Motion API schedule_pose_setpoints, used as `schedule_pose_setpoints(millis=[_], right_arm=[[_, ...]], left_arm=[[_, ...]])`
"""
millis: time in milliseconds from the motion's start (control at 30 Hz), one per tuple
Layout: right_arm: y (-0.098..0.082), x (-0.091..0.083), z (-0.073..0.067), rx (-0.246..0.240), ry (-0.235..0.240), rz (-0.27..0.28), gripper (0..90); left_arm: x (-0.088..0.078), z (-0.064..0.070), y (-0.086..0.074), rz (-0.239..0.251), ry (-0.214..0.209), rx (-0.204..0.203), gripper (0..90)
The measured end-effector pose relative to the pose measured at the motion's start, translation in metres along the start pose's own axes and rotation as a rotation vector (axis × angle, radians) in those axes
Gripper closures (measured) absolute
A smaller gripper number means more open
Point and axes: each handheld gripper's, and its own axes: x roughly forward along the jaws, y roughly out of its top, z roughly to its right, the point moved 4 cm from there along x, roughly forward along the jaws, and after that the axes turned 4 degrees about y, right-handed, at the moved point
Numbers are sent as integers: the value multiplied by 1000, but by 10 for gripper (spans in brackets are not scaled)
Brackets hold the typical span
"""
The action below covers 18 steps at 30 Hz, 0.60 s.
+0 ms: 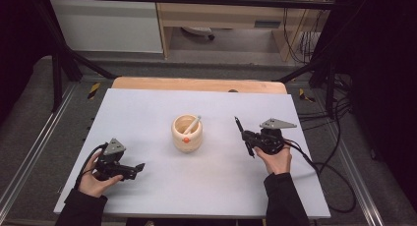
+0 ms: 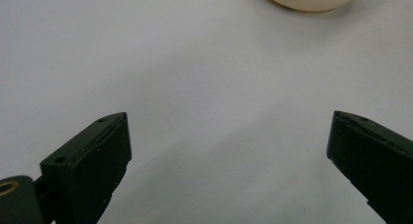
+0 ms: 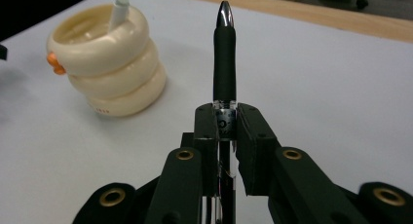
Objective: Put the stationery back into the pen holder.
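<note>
Your right claw (image 3: pixel 225 118) was black with small gold rings on it. The pen (image 3: pixel 224 63) in it was black with a shiny silver tip and a see-through part lower down. The pot (image 3: pixel 109 70) was cream, like three fat rings stacked up, with an orange blob on its side and tiny red letters near the bottom. The stick (image 3: pixel 119 10) in the pot was white. Your left claw (image 1: pixel 139 167) was black too. The bench (image 1: pixel 147 113) was pale grey with a light wood edge at the back.
</note>
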Motion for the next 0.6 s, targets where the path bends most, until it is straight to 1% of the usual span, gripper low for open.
schedule_pose_setpoints(millis=[67, 100, 133, 300, 467, 600], right_arm=[[1, -1, -4, 1, 12, 47, 799], [1, -2, -5, -1, 9, 60, 799], [3, -3, -8, -9, 12, 81, 800], [16, -1, -22, -19, 43, 182, 799], [27, 4, -38, -21, 70, 252, 799], [33, 11, -46, -3, 81, 296, 799]], left_arm=[[0, 0, 0, 1, -1, -3, 24], [1, 0, 0, 1, -1, -4, 24], [1, 0, 0, 1, -1, -5, 24], [1, 0, 0, 5, -3, -8, 24], [0, -1, 0, 13, -4, -12, 24], [0, -1, 1, 20, -4, -13, 24]])
